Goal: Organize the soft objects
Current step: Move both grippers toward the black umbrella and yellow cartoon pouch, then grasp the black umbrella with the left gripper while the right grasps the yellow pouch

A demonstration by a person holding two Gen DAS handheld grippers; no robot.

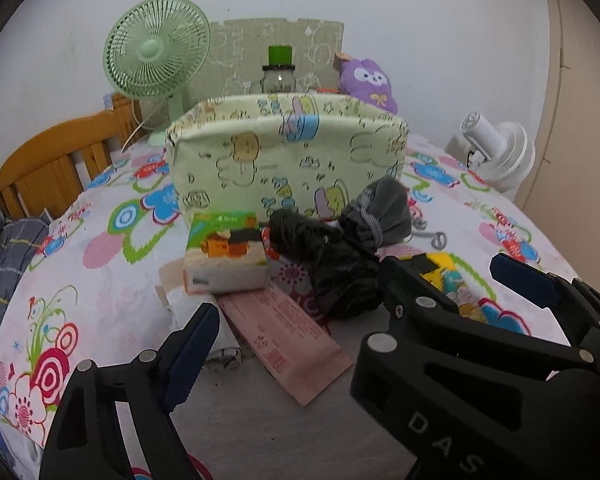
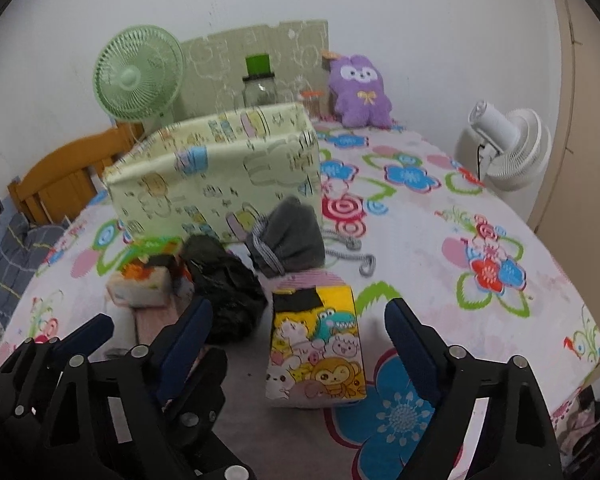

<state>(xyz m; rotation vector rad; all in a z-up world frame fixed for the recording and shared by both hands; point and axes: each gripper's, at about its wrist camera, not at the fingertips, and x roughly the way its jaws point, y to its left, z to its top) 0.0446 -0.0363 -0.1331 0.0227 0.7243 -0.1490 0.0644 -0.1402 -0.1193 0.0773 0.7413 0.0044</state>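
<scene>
Behind black bag (image 1: pixel 336 264), half-hidden red packet (image 1: pixel 269 246)

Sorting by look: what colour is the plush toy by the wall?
Purple plush toy, with a yellow bow; clearest in the right wrist view.

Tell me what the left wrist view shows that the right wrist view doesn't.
Only the left wrist view shows the whole pink paper slip lying flat in front of the green tissue pack. Only the right wrist view shows the whole front of the yellow cartoon tissue pack, between the open right gripper fingers. Both share the fabric storage box, black plastic bag and grey drawstring pouch.
</scene>
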